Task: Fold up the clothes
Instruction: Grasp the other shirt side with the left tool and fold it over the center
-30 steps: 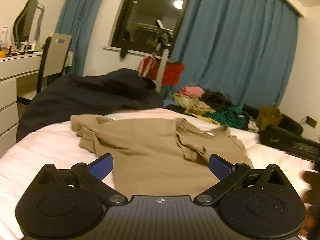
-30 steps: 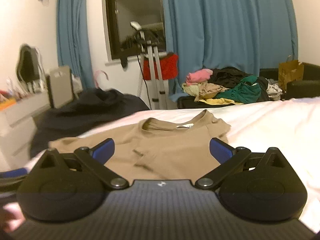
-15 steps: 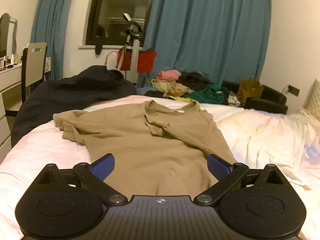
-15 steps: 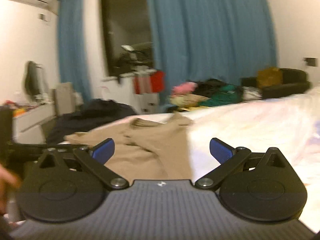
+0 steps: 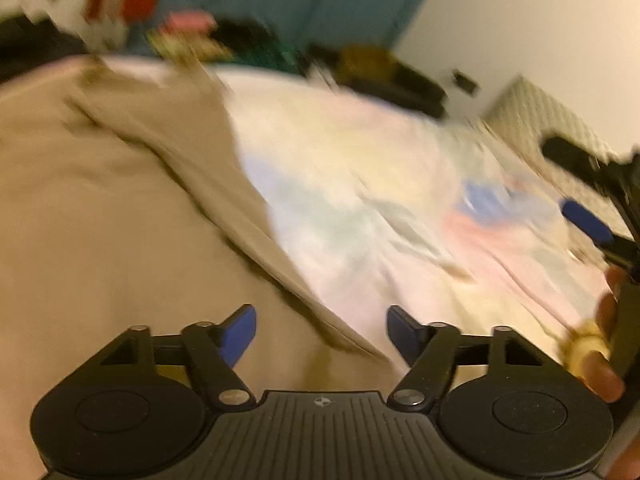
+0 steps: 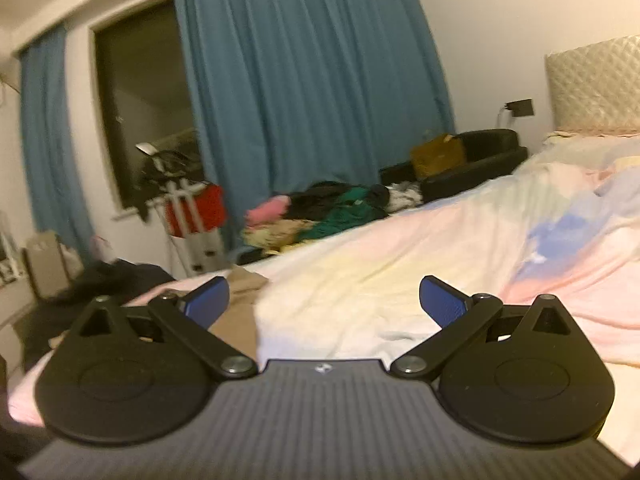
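Left gripper (image 5: 321, 330) closing over the tan shirt's (image 5: 100, 220) edge, unpinched; right gripper (image 6: 324, 300) spread, facing curtains (image 6: 304, 92).

You had a bed (image 6: 360, 280) under you, spread with a pale pastel sheet (image 5: 360, 184) of pink, yellow and blue patches, rumpled toward the right. A tan T-shirt (image 5: 100, 220) lay flat on the sheet at the left, its right edge running diagonally from far to near. At the far left a dark garment (image 6: 108, 280) sat on the bed's corner. A quilted headboard (image 6: 596, 88) stood at the far right end.
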Tool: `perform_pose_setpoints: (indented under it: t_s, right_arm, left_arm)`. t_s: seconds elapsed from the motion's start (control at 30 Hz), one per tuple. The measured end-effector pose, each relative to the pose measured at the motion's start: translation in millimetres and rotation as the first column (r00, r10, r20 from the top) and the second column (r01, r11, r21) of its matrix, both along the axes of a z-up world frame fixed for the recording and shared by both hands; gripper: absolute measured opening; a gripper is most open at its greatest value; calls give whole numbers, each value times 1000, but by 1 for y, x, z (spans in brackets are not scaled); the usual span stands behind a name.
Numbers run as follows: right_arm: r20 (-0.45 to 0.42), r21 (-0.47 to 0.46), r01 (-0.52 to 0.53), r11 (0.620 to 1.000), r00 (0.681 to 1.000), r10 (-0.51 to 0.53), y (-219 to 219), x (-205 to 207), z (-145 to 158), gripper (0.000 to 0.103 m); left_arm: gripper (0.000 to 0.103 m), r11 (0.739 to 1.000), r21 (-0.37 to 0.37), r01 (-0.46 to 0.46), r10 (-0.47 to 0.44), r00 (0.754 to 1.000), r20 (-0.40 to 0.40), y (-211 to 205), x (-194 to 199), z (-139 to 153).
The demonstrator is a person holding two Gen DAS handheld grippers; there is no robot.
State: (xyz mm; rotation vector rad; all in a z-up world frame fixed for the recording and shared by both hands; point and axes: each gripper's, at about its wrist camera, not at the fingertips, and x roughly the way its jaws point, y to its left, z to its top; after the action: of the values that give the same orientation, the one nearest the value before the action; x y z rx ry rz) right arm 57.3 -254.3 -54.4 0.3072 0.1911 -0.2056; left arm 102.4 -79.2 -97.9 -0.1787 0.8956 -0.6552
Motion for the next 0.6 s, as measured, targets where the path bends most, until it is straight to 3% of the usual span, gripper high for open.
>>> perform_pose_setpoints:
  t_s: [0.1,0.17,0.2,0.27,0.3,0.33,0.47,0.6]
  right_arm:
    - [-28,54,44,998,999,-43,-13,7,-8,103]
    - [-35,88,64,994,997,-62,-21,10,-14,103]
    - [-38,105,73,992,997,-69,-25,11,-17,103]
    - [-45,139,89,986,995,-83,-33,14,-23,103]
    - [-50,157,93,983,995,-86,-36,15,-25,103]
    - [-56,177,93,980,995,-85,-39,16,-28,103]
    - [-74,248,95,964,994,-78,-47,20,-36,103]
    - [-73,246,90,965,995,-74,-44,19,-35,103]
  left_arm:
    - [52,999,-36,16,-19,994,-108,-24,8,-26]
    - [51,999,-35,25,-30,989,-142,-36,10,-39]
    - [46,999,-26,33,-36,988,-153,-42,11,-45]
    - [29,999,9,37,-36,989,-143,-45,11,-50]
    - [10,999,12,37,-35,990,-137,-43,11,-50]
    - [7,999,15,36,-34,991,-131,-41,12,-51]
    - [6,994,-108,7,-25,985,-169,-8,14,-26]
    - [5,974,-224,-32,-17,977,-211,43,9,6]
